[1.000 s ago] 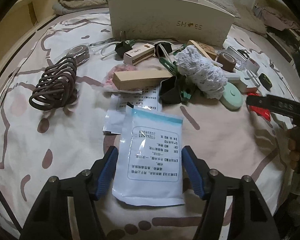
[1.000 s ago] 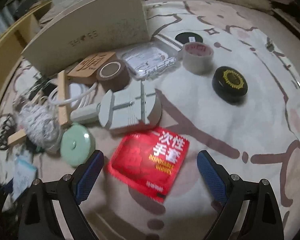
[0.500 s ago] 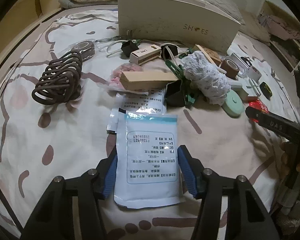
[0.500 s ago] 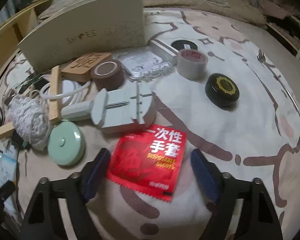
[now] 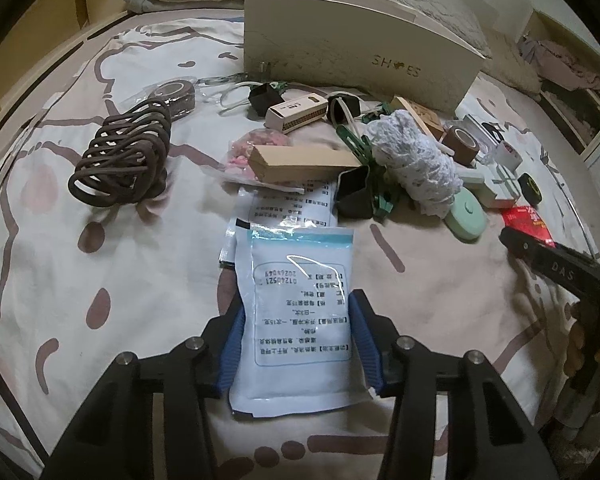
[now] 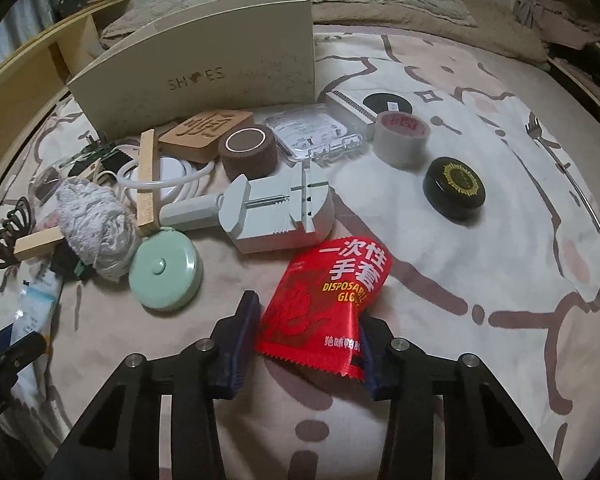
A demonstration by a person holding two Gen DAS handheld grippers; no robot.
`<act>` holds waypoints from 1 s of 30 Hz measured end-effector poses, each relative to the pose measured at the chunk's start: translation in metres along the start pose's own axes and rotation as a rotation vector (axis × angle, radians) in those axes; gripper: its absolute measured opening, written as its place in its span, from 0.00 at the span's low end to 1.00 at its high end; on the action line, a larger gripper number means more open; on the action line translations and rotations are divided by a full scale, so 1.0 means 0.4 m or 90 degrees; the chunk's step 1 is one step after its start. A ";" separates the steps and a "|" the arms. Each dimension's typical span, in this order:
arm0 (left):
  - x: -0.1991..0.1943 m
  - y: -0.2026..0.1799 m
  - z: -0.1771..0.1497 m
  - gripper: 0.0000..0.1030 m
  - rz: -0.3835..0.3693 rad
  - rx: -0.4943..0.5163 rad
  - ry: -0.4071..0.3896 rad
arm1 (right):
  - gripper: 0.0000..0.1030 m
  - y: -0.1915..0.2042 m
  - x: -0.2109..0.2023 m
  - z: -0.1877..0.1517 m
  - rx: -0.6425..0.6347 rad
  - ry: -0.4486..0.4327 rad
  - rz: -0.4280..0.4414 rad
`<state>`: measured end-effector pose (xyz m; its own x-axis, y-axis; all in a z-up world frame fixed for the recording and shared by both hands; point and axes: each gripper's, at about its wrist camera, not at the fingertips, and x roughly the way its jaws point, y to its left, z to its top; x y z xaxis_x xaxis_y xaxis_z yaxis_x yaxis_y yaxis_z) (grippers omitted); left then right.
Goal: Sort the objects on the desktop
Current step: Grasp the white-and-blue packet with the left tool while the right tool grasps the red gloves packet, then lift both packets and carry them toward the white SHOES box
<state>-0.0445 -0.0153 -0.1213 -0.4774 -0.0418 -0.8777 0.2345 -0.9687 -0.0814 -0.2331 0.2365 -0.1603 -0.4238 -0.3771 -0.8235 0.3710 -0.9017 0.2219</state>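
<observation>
Cream bedsheet [image 5: 148, 264] with brown blotches, strewn with clutter before the shoe box [image 5: 352, 60]; pillows beyond. Left gripper [image 5: 296, 344] closing on white medicine sachet [image 5: 296, 304], well in front of the box. Right gripper [image 6: 308, 340] clamped tight on crumpled red glove packet [image 6: 328, 300], right of that sachet.

Both grippers narrowed — right gripper [image 6: 306, 336] now pinches the buckled red glove packet [image 6: 332, 300]; left gripper [image 5: 298, 344] closing around the white pouch [image 5: 300, 320].
</observation>
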 end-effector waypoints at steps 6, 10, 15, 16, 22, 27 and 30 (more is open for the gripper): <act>-0.008 0.001 -0.007 0.46 0.001 -0.002 -0.002 | 0.41 -0.002 -0.017 -0.017 -0.003 0.003 0.017; -0.011 -0.002 -0.012 0.47 0.002 0.003 -0.005 | 0.41 0.005 -0.033 -0.038 -0.021 0.014 0.025; -0.012 -0.009 -0.015 0.54 0.014 0.013 -0.011 | 0.47 0.015 -0.043 -0.062 -0.049 0.024 0.009; -0.012 -0.011 -0.015 0.57 0.019 0.015 -0.012 | 0.56 0.016 -0.045 -0.066 -0.052 0.022 0.003; -0.005 -0.020 -0.013 0.71 0.047 0.033 -0.021 | 0.73 0.015 -0.055 -0.080 -0.067 0.026 -0.022; 0.017 -0.029 -0.018 0.76 0.061 0.047 -0.007 | 0.80 0.005 -0.061 -0.086 -0.065 0.031 -0.046; 0.022 -0.035 -0.019 0.78 0.064 0.053 -0.008 | 0.80 -0.006 -0.056 -0.081 -0.038 0.046 -0.033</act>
<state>-0.0456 -0.0003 -0.1314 -0.4654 -0.1422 -0.8736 0.2102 -0.9765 0.0470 -0.1976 0.2540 -0.1591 -0.3840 -0.3118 -0.8691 0.3997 -0.9046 0.1480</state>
